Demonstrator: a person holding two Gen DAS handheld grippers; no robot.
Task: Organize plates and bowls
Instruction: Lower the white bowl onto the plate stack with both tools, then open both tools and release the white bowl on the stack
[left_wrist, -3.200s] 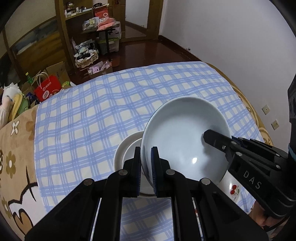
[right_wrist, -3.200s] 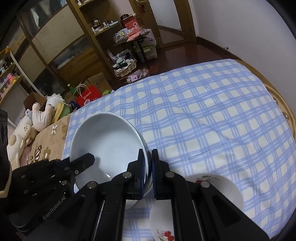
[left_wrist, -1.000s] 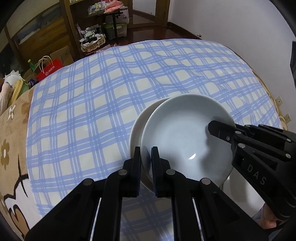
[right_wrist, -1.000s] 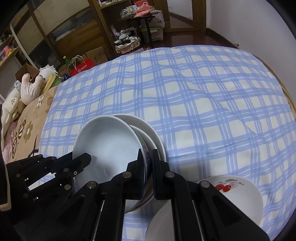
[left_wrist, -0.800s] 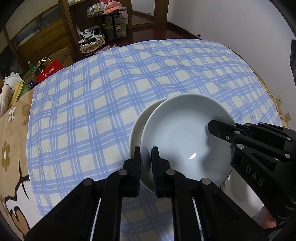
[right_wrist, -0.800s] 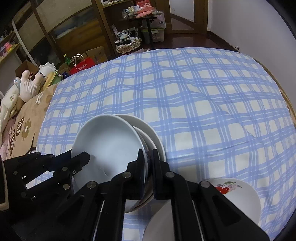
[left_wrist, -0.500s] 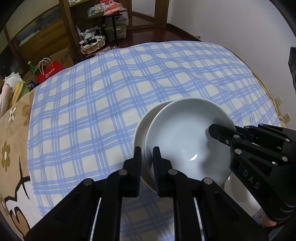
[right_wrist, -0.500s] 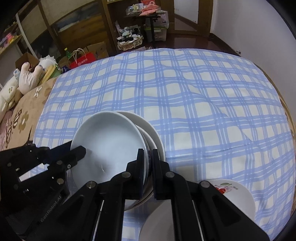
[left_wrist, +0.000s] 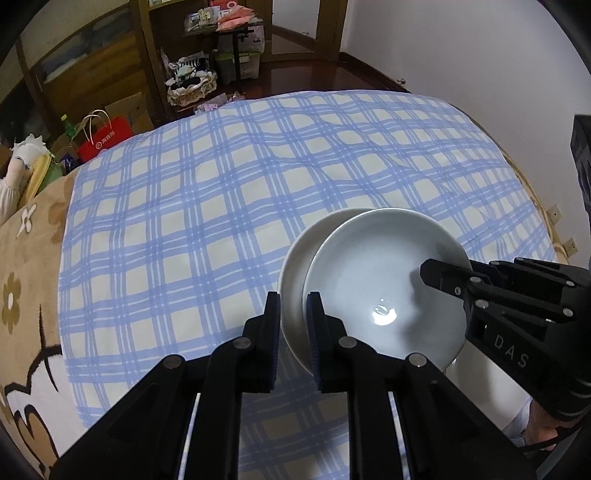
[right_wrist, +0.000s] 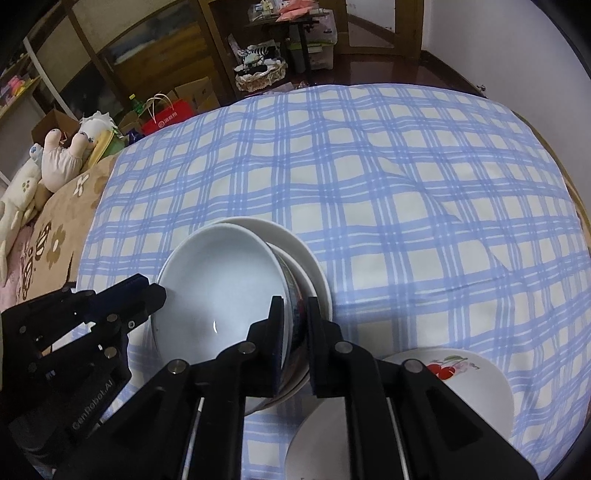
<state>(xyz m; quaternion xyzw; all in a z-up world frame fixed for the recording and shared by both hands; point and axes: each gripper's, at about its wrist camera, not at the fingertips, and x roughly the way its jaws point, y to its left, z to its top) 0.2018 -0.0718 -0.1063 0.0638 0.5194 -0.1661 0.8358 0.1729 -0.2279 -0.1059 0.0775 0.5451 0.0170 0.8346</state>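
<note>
1. Left gripper is angling steeply down at the near-left rim of the pale bowl, and its jaws are opening. The rim is sitting in the gap between the blue pads, which look like they're coming off it rather than pinching.
2. Right gripper is tilting down just as steeply over the opposite rim, jaws also opening. The bowl's edge and the patterned rim under it are between its fingers, with a sliver of daylight showing on the right pad side.
3. That bowl is sitting nested on top of a small stack: a patterned bowl right under it, then a wider white plate at the bottom, poking out toward the far side.
4. Stack is resting on the blue checked cloth, toward the near edge.
5. Just to the right of the stack, a white plate with cherries is lying flat, partly hiding behind the right gripper's arm, with another plain white plate overlapping it at the near edge.
6. Further out, a brown flowered blanket is lying left of the cloth.
</note>
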